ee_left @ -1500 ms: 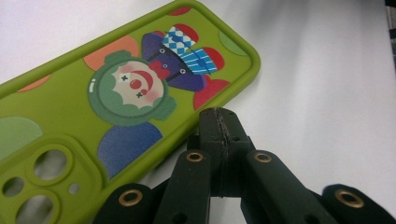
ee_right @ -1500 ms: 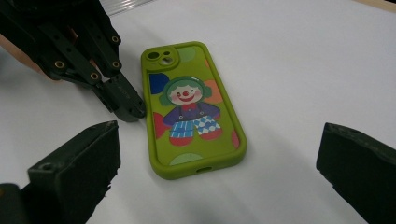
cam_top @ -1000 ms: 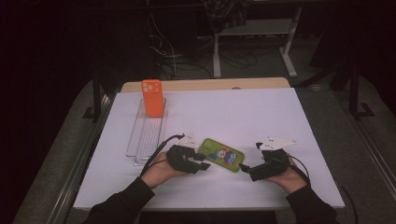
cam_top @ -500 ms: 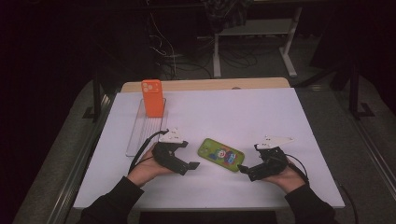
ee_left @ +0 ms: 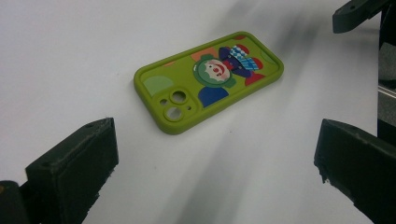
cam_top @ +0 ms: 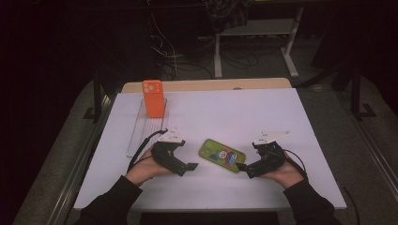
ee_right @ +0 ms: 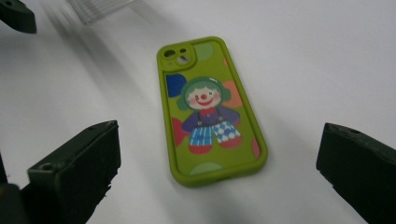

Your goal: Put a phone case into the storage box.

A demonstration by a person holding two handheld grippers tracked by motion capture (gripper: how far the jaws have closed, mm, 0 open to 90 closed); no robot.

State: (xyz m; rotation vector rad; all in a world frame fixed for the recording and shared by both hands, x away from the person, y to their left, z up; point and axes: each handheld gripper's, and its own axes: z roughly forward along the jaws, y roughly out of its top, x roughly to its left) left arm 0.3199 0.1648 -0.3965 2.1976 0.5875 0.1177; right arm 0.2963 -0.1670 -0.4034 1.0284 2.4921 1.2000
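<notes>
The green phone case (cam_top: 222, 155) with a clown picture lies flat on the white desk (cam_top: 263, 112), between the two tools and touching neither. The left tool (cam_top: 187, 167) has just been opening its jaws; they now stand wide apart with nothing between them, just beside the case's camera end. The right tool (cam_top: 244, 168) is also released, its jaws spread wide near the other end of the case.
</notes>
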